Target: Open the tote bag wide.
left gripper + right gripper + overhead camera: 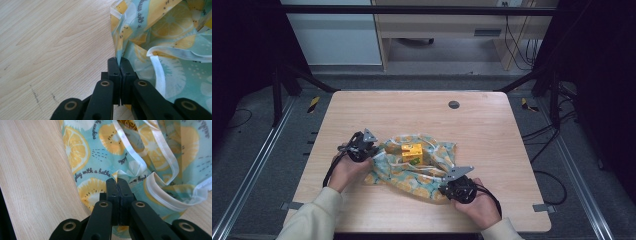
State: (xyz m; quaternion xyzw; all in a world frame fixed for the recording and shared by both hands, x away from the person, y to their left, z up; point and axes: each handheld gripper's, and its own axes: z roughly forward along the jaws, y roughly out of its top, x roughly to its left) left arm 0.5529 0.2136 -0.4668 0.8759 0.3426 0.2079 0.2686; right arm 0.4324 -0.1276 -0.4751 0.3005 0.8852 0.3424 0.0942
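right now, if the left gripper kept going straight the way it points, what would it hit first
The left gripper is already shut on the edge of the bag, so it would push straight into that fabric. Farther on that line, the yellow box inside looks next, though depth is unclear.

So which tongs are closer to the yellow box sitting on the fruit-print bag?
Left. The left tongs pinch the bag at its edge just left of the yellow box; the right tongs grip the bag's near edge, farther from the box.
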